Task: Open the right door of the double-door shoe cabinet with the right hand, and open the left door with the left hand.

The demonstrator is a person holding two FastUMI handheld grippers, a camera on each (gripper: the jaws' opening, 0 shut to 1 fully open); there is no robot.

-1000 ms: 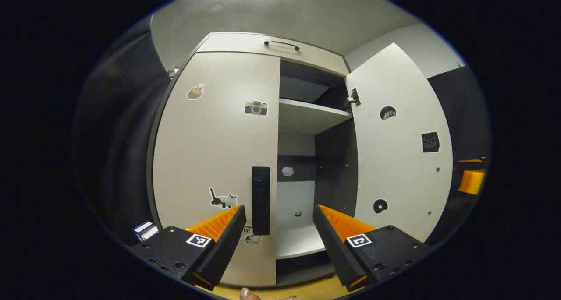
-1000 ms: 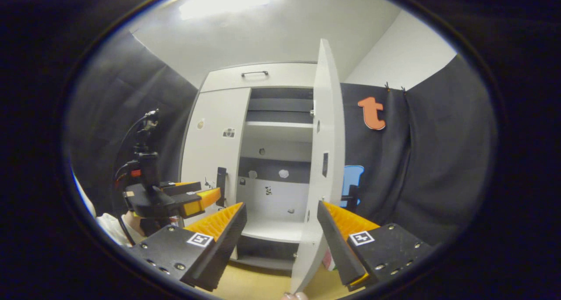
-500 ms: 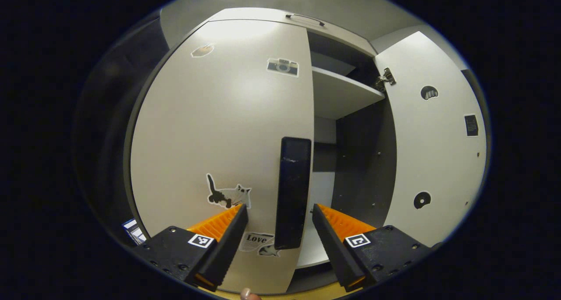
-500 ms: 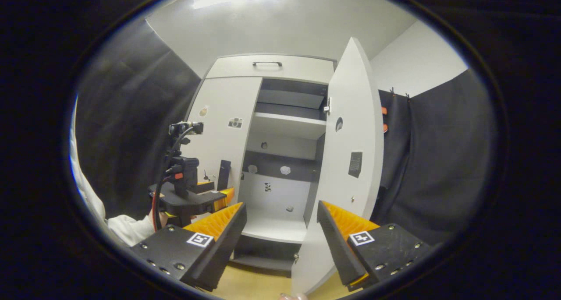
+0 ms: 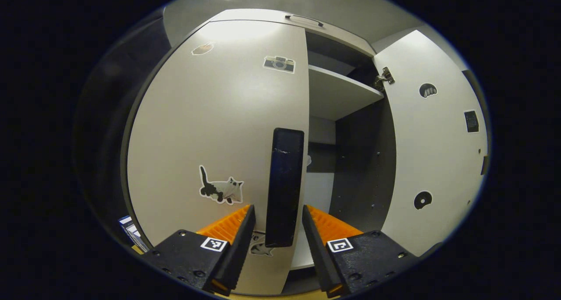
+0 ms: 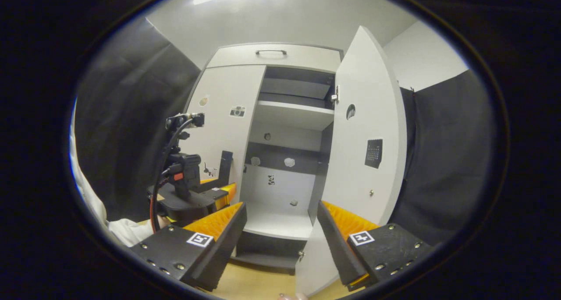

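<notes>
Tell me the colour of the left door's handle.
Black, a plain vertical bar handle, clearest in the left gripper view.

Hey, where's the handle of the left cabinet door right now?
In the left gripper view, the black handle stands upright on the closed left door's right edge, between the open left gripper's fingers, just right of the cat sticker.

white right door (image 6: 363, 129) swung wide open; left door (image 5: 219, 129) shut, black vertical handle (image 5: 284, 188).
</notes>
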